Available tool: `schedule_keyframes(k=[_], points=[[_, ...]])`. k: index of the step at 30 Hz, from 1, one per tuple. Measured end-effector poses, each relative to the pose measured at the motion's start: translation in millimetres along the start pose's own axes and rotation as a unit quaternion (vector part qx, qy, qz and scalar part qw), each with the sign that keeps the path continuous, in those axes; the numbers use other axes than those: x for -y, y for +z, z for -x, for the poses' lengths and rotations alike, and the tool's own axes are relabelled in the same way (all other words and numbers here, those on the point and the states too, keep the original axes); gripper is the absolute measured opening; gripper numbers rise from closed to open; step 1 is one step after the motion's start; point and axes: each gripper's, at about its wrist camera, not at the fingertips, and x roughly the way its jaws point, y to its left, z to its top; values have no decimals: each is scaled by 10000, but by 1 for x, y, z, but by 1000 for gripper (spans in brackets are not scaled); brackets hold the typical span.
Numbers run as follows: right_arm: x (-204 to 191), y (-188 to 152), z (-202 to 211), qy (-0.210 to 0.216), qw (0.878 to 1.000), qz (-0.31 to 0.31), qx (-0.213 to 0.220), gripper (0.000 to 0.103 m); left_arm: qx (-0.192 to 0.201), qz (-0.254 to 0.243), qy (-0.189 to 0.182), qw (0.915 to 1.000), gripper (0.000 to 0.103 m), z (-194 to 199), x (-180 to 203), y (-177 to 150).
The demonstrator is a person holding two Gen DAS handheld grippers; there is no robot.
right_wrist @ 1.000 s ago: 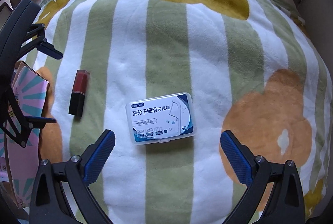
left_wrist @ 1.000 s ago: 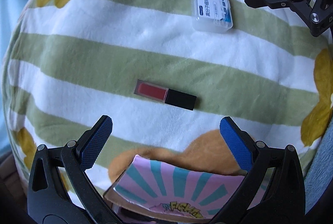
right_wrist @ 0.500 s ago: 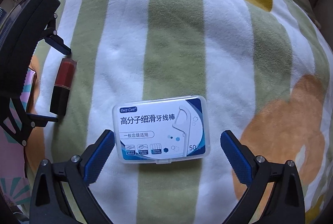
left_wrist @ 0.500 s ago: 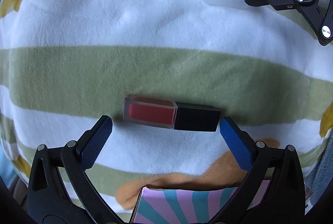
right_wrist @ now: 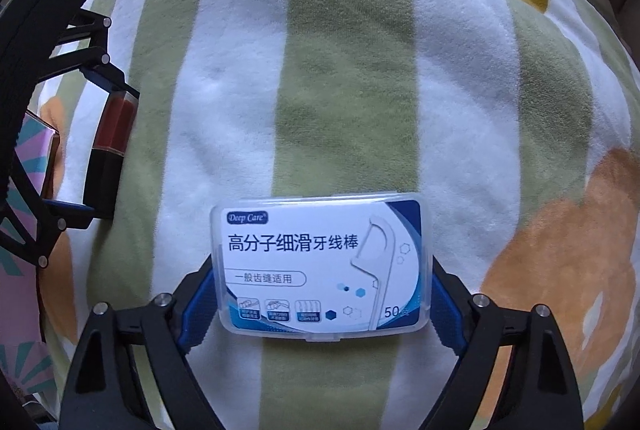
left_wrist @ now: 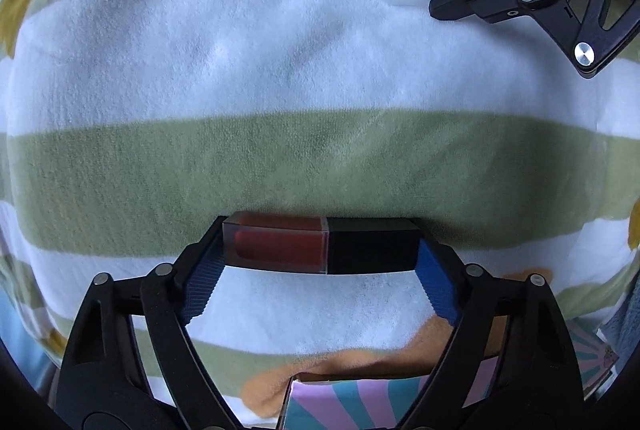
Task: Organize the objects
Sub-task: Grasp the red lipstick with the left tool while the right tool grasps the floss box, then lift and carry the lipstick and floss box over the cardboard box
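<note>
Two grippers closing, each with an item between its blue pads, on a green-and-white striped fleece blanket [left_wrist: 280, 158].

The left gripper [left_wrist: 320, 250] closes endwise on a rectangular red lip-tint tube with black cap [left_wrist: 320, 248], pads touching both ends. The right gripper [right_wrist: 322, 294] closes around a clear plastic floss-pick box with blue-white label [right_wrist: 322, 270], pads against its short sides.

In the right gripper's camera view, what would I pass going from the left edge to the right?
Striped pink-and-teal box → other (left) gripper closing around the lip gloss tube → floss pick box between this closing right gripper's blue pads → orange flower on the blanket.
</note>
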Motion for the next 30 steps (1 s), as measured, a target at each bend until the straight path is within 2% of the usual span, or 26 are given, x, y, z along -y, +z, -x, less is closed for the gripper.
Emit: schedule_keyframes(k=[10,18,21,24,25,27,30], points=[[11,-14,28,2,9999,-118,80,86,90,272,51,9996,82,19,-2,-19],[18,-31,85,1,9992,-265,289,86,288,649,181,9973,82,62,2,-42],[17,-41,114,11,9989,-262,393,86,407,939,242,9945,82,85,7,-53],[0,-36,140,-3,9986,-220,477,86,556,1215,295,9906,82,110,16,-67],[-4,-23,147,-4,9986,-199,496,86,607,1308,309,9891,82,119,19,-72],[-15,-34,156,4,9983,-168,552,86,667,1556,312,9851,82,134,26,-82],[-28,-37,172,-14,9980,-89,629,86,823,1858,342,9785,82,159,46,-69]])
